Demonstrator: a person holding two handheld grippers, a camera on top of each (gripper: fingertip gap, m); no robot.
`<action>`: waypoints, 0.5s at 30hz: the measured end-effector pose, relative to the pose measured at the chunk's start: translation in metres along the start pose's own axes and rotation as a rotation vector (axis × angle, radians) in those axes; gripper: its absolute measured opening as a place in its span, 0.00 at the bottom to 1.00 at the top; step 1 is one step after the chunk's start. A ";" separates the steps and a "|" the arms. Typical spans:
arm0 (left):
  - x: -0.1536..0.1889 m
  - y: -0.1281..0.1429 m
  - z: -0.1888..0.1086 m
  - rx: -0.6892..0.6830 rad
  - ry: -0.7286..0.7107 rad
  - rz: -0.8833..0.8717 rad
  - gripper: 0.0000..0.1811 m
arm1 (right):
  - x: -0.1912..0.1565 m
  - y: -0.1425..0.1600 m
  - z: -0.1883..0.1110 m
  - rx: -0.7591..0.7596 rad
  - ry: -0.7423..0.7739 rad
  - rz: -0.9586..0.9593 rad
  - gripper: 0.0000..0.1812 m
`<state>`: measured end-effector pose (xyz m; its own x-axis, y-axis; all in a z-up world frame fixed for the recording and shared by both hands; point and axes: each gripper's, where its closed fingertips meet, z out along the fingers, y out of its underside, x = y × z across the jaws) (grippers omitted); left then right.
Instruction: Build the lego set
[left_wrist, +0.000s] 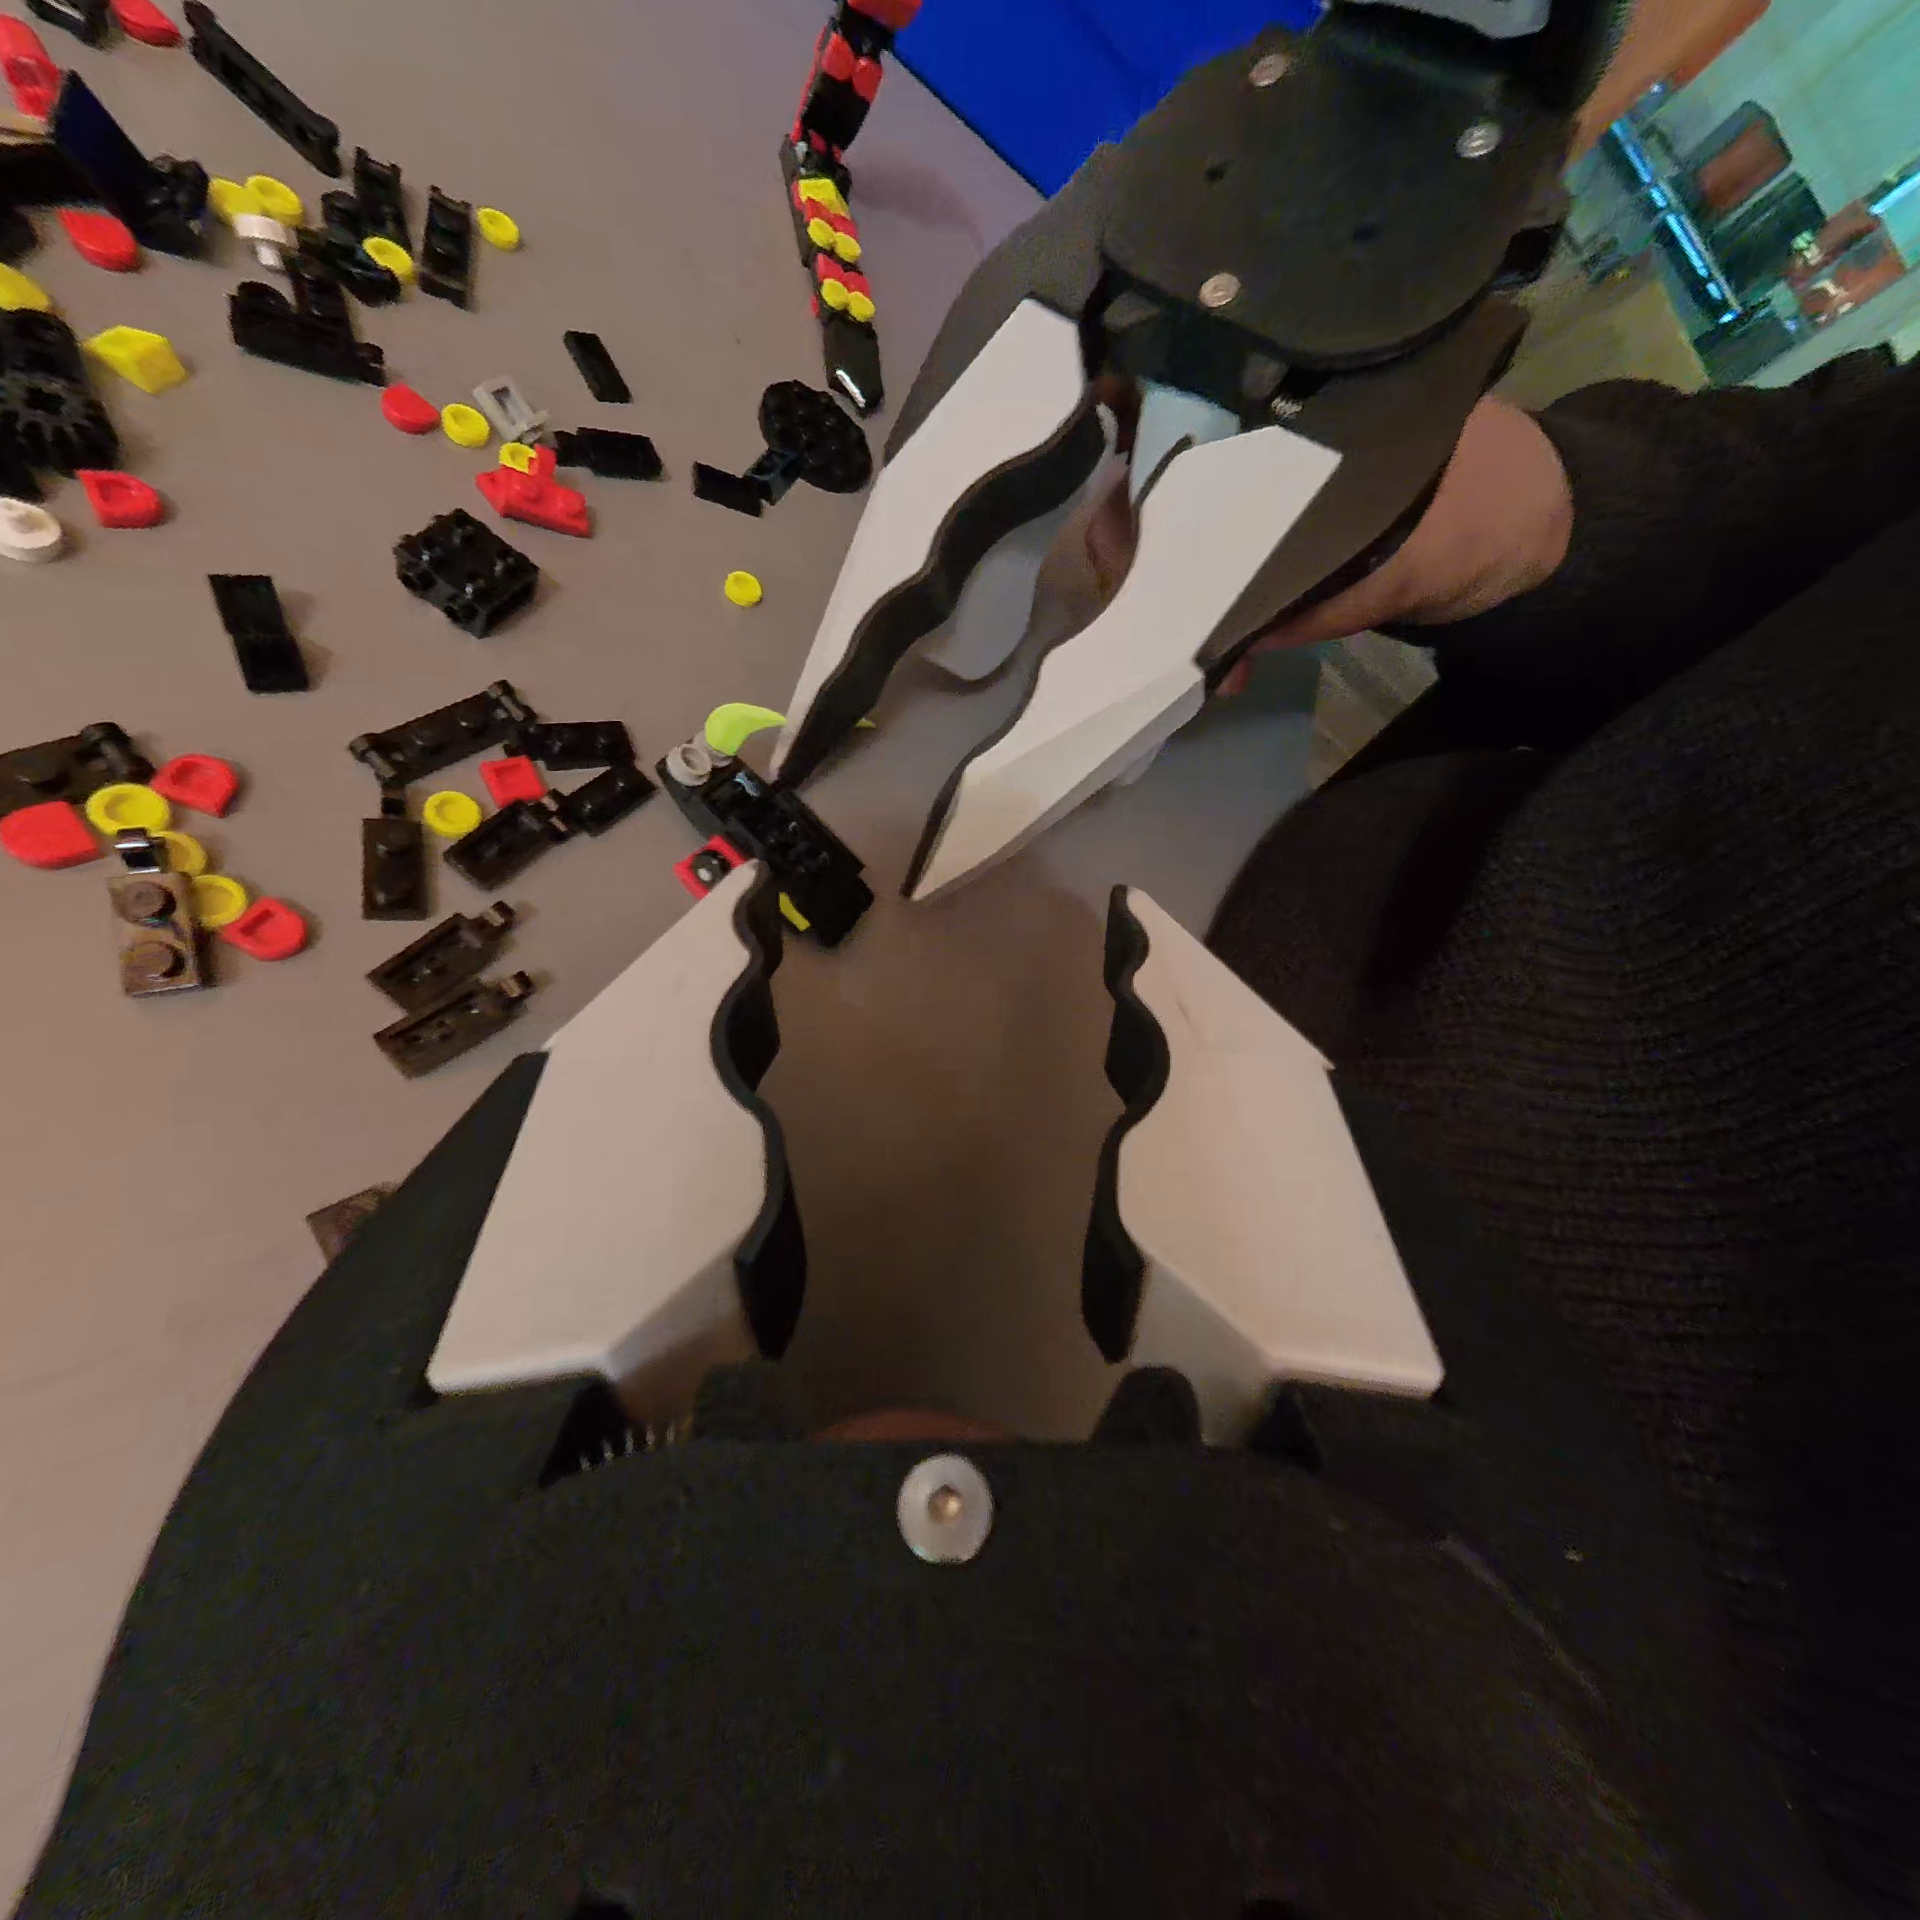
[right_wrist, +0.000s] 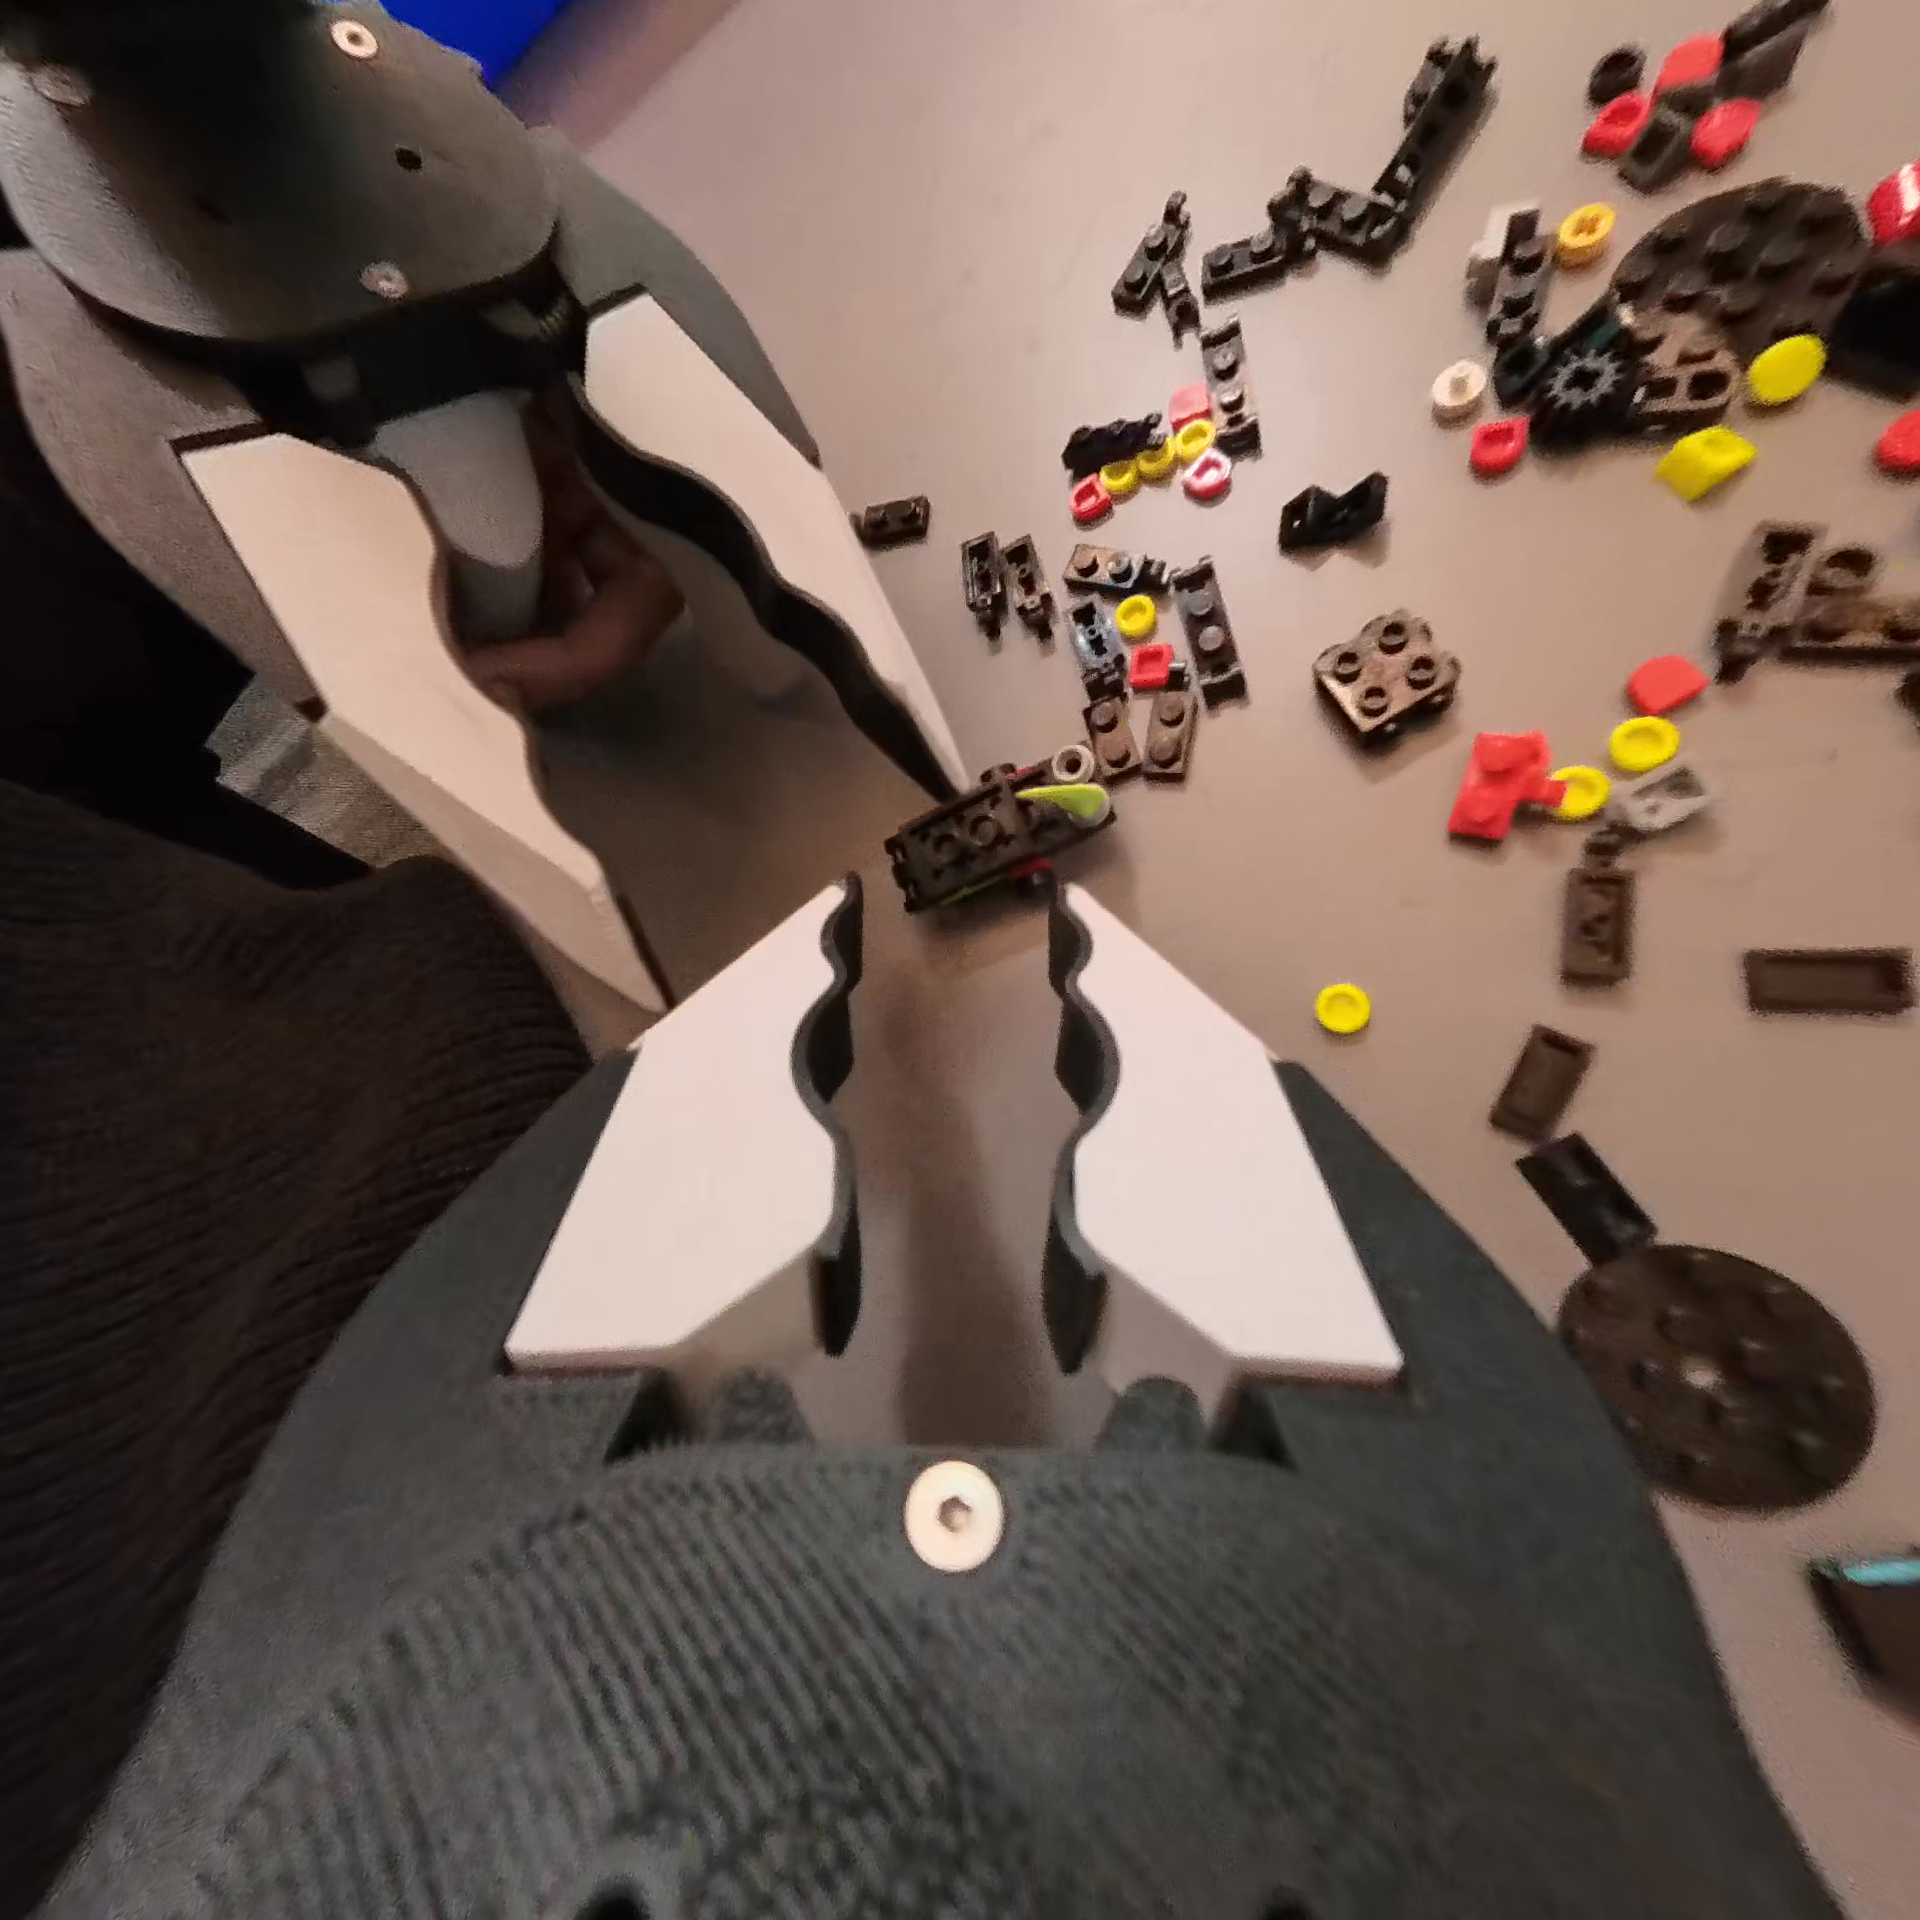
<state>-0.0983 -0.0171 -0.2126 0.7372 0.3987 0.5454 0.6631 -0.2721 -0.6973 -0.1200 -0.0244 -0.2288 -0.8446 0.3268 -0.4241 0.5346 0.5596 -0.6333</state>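
A small black lego assembly (left_wrist: 774, 836) with a lime green claw (left_wrist: 740, 725) and a grey stud lies on the grey table (left_wrist: 644, 312). My left gripper (left_wrist: 935, 894) is open, and its left fingertip sits right against the assembly's near end. My right gripper (left_wrist: 852, 831) comes in from the upper right, open, with one fingertip at the assembly's far side. In the right wrist view the assembly (right_wrist: 977, 842) lies just beyond my open right gripper (right_wrist: 954, 888). Neither gripper holds it.
Loose black, red and yellow pieces are scattered over the table, among them a black 2x2 brick (left_wrist: 468, 571) and a round black plate (right_wrist: 1714, 1371). A long built strip (left_wrist: 836, 208) lies at the back beside a blue box (left_wrist: 1039, 73). A black sleeve (left_wrist: 1662, 935) is at the right. Between my right fingertips and the black 2x2 brick (left_wrist: 468, 571) there is roughly 6 cm. It turns up in the right wrist view (right_wrist: 1374, 669) as well.
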 end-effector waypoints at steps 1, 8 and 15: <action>0.002 0.000 0.000 0.000 0.013 -0.005 0.34 | -0.001 0.000 0.002 0.002 -0.007 0.004 0.19; 0.010 0.000 0.000 0.004 0.072 -0.031 0.34 | 0.005 -0.001 0.008 -0.022 0.058 -0.077 0.13; 0.002 -0.013 -0.016 0.076 0.054 -0.020 0.29 | 0.001 -0.020 -0.006 0.083 0.034 -0.122 0.13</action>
<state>-0.1028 -0.0272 -0.1950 0.7310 0.3555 0.5824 0.6676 -0.1963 -0.7182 -0.1318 -0.0305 -0.2131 -0.9034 0.2865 -0.3190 0.4270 0.5323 -0.7310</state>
